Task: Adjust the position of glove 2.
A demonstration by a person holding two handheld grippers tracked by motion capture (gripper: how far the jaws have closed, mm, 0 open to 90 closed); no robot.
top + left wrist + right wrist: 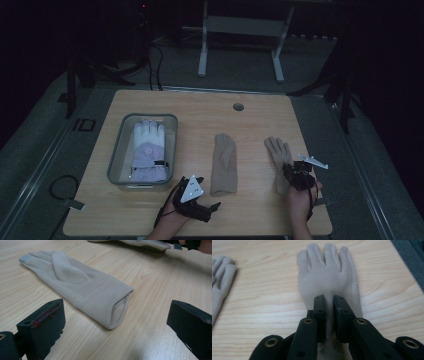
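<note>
Two beige gloves lie flat on the wooden table [200,107]. The middle beige glove [223,160] [82,287] has its cuff toward me, and my left gripper [209,192] [116,318] stands open just before that cuff, touching nothing. The right beige glove [278,152] [327,272] lies palm-flat with its fingers pointing away. My right gripper [294,172] [330,305] is shut on that glove's cuff end, with a fold of fabric pinched between the pads. The middle glove's fingers [219,277] show at the left of the right gripper view.
A grey plastic bin [120,150] at the table's left holds a white and lilac ski glove [147,150]. A round cable hole [238,106] sits near the far edge. The table's right edge runs close beside my right hand. A white desk frame [240,45] stands on the floor beyond.
</note>
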